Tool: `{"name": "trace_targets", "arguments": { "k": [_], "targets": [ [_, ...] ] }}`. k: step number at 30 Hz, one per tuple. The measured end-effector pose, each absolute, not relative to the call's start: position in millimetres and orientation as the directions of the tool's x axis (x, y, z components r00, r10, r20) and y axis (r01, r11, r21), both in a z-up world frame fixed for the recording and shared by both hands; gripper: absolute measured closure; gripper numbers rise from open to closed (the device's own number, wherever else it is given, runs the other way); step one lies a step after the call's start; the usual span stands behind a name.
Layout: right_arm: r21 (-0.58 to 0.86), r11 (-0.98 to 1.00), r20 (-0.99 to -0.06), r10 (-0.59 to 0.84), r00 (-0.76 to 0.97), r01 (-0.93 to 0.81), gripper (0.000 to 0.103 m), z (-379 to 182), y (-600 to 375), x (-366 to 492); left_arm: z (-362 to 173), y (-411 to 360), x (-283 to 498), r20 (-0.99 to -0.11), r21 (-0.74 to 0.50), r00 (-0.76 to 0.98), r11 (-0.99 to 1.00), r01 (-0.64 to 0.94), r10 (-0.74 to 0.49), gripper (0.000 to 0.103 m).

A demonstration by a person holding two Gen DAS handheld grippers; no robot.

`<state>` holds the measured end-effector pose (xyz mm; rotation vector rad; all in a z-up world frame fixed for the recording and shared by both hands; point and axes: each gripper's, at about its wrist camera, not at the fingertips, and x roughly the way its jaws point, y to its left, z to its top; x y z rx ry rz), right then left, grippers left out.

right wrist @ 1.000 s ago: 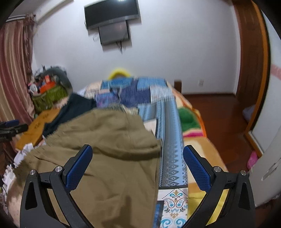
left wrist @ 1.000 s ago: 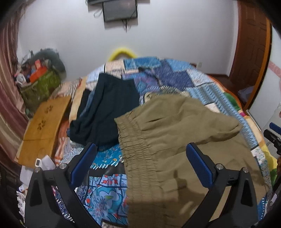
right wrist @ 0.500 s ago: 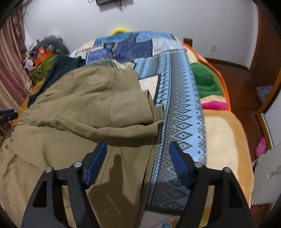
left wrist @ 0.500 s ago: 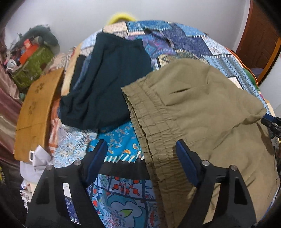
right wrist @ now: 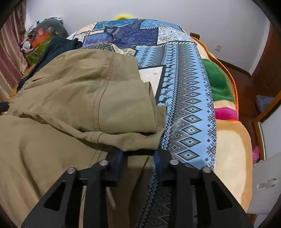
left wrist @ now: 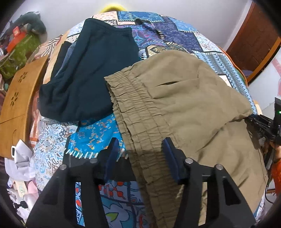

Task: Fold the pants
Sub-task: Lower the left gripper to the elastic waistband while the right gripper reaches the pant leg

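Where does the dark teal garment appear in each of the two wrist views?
Left wrist view: the dark teal garment fills the upper left, lying on the quilt beside the waistband of the khaki pants.
Right wrist view: only a strip of it shows, upper left, behind the pants.
Shared landmark: the yellow object at the bed's far end.

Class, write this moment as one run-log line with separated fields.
left gripper: open, straddling khaki pants waistband | right gripper: open at pants' folded edge | dark garment: beside, untouched

Patchwork-covered bed bears khaki pants and dark garment.
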<state>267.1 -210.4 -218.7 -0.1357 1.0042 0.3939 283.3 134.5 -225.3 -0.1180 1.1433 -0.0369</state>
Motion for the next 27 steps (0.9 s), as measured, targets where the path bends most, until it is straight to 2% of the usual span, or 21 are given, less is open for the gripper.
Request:
{"name": "trace_targets", "arguments": {
  "k": [4, 12, 15, 19, 24, 27],
  "targets": [
    [0.073, 0.919, -0.835, 0.268, 0.480, -0.386, 0.092, -214, -211, 266, -225, 133, 282, -0.904, -0.147, 0.408, 0.989, -0.016, -0.127, 0.049],
    [0.087, 0.918, -0.804, 0.294, 0.516, -0.388, 0.096, -192, -219, 248, -225, 136, 277, -0.894, -0.182, 0.416, 0.983, 0.003, -0.167, 0.046],
    [0.095, 0.918, -0.799, 0.301, 0.520, -0.386, 0.096, -188, -221, 241, -225, 131, 274, -0.895, -0.135, 0.426, 0.991, 0.020, -0.131, 0.044],
    [0.094, 0.922, -0.796, 0.295, 0.528, -0.375, 0.096, -189, -223, 236, -231, 127, 272, -0.900, -0.043, 0.434, 0.999, 0.018, -0.046, 0.035],
    [0.095, 0.932, -0.811, 0.276, 0.516, -0.349, 0.096, -198, -224, 235, -235, 137, 270, -0.893, 0.087, 0.439, 0.994, -0.059, 0.104, 0.035],
    [0.104, 0.936, -0.823, 0.272, 0.499, -0.338, 0.095, -202, -224, 235, -237, 154, 268, -0.906, 0.022, 0.418, 0.995, -0.100, 0.063, 0.035]
  ]
}}
